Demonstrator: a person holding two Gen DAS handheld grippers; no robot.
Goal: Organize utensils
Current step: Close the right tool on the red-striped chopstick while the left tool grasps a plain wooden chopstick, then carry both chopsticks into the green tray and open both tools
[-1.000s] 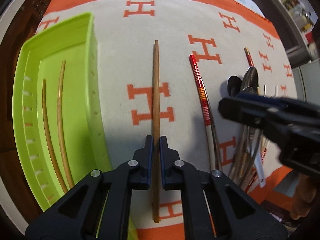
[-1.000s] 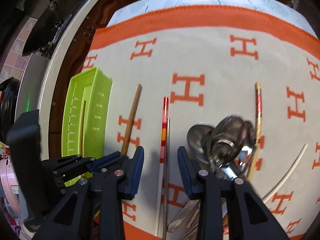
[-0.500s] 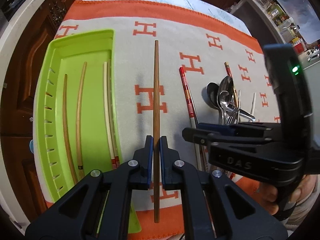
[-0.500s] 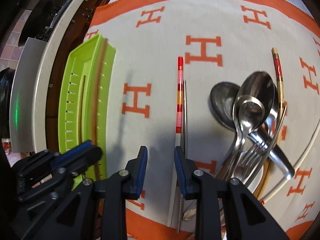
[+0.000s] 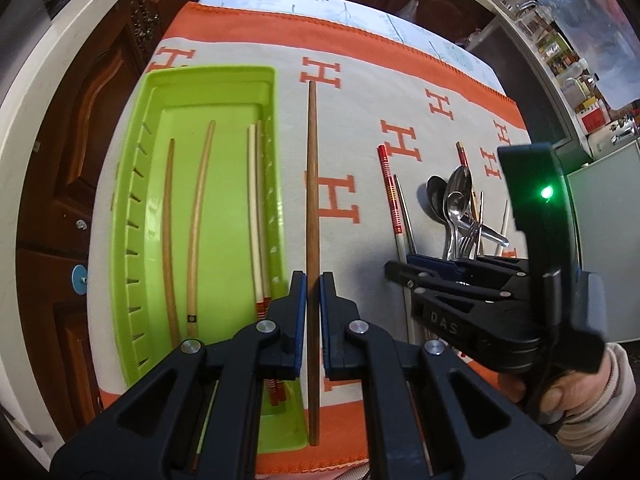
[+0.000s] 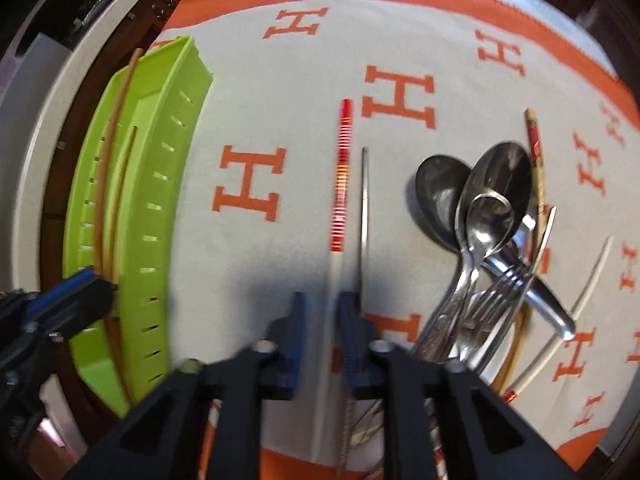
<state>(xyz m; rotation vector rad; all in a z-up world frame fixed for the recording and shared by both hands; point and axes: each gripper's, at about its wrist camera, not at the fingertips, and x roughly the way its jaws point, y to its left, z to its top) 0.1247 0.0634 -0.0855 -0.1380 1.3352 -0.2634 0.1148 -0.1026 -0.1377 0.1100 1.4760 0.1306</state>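
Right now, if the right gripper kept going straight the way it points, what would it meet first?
Probably the red-striped chopstick on the cloth: it already runs between the right gripper's jaws. Depth is unclear, so contact with the cloth might come first.

Right wrist view motion-blurred near the right claw (image 6: 323, 312); its fingers (image 6: 294, 332) smeared. They sit either side of the white end of the red-banded chopstick (image 6: 342, 176), contact unclear. Chopstick's lower end hidden behind claw body. Handles of spoon and fork pile (image 6: 480, 232) cut off behind the right finger. Left claw (image 6: 68, 292) clipped by frame edge there. In left wrist view, near ends of the chopsticks in the green tray (image 5: 132, 216) hidden under left claw (image 5: 313, 304); tray's near corner covered too. Person's hand (image 5: 560, 392) partly out of frame.
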